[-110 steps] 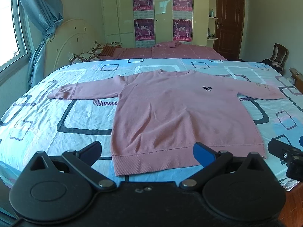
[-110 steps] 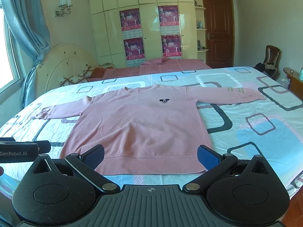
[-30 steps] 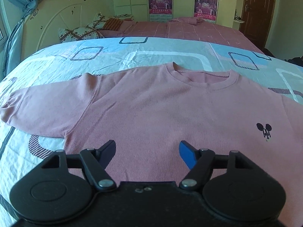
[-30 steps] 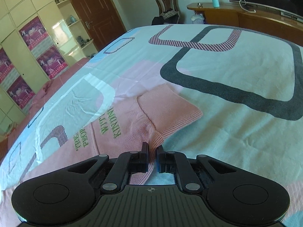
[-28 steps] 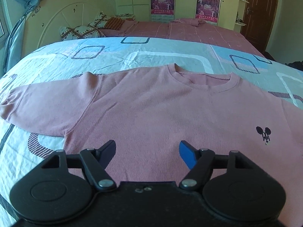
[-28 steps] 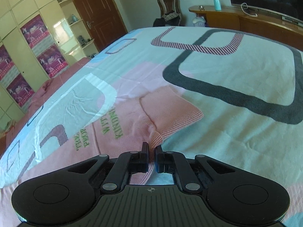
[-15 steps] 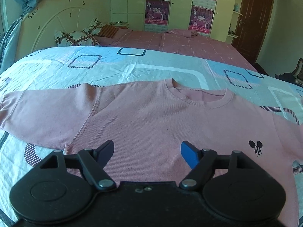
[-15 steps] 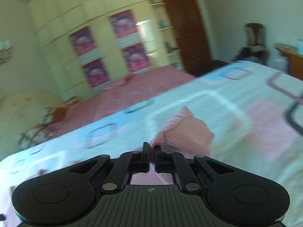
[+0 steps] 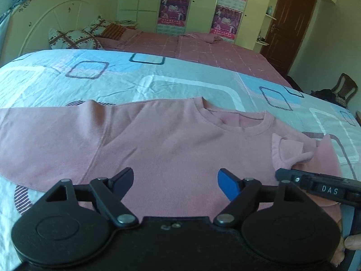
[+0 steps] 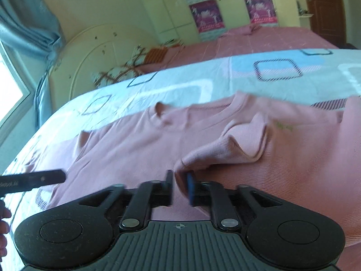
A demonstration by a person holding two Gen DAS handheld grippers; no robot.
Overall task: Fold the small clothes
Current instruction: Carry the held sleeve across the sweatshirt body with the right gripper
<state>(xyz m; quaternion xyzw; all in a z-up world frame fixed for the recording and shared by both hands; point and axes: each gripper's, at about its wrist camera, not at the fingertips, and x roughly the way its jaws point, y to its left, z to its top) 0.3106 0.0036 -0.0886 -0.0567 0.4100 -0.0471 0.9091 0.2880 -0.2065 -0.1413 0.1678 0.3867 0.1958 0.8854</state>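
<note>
pink sweater (image 9: 180,144) flat, neck away, sleeves sideways, right gripper (image 10: 179,181) clamping cuff (image 10: 225,151), left gripper (image 9: 173,180) spread wide

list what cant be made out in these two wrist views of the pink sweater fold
- Sweater hem: left wrist view, hidden behind the left gripper body.
- Far sleeve end: left wrist view, cut off by the left edge.
- Green lettering on the folded sleeve: right wrist view, motion-blurred, unreadable.
- Right gripper grip on the cuff: blurred, cloth between nearly closed jaws.

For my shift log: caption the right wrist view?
Right hand-held gripper lays the sleeve cuff across the pink sweatshirt on the bed.
</note>
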